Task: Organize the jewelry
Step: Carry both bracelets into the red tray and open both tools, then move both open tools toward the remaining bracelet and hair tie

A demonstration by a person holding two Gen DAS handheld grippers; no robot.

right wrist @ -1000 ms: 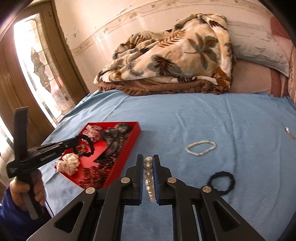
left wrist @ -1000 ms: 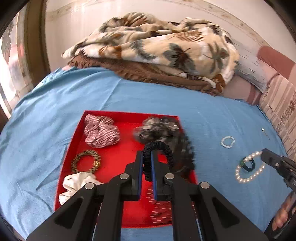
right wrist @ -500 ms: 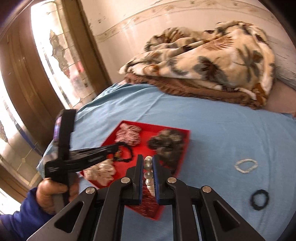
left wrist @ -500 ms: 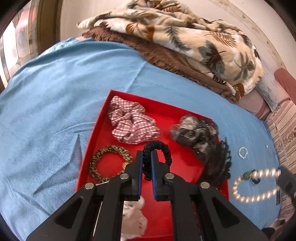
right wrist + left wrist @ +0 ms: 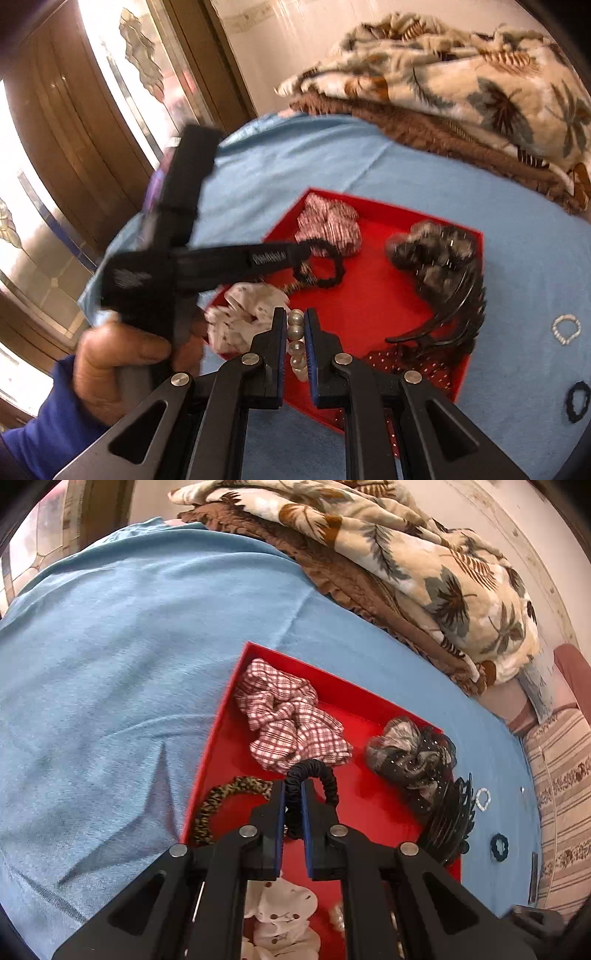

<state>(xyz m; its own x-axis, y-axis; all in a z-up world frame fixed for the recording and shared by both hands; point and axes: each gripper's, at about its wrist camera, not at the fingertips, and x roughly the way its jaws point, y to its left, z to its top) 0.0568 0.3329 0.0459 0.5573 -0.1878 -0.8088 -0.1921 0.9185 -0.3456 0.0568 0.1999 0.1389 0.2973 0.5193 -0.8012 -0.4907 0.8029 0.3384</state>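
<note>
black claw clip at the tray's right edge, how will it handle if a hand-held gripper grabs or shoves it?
The black claw clip looks like rigid plastic, so it should lift as one stiff piece. Its curved, toothed shape probably snags the dark scrunchie it lies against. It leans on the red tray rim, so a push may tip it onto the blue sheet.

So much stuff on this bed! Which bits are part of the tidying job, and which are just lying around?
Part of the job:
- red tray
- black hair tie, held by the left gripper
- pearl bracelet, held by the right gripper
- small white bracelet and dark hair tie, not yet in the tray

Just lying about:
- leaf-print blanket
- striped pillow
- blue bedsheet
</note>
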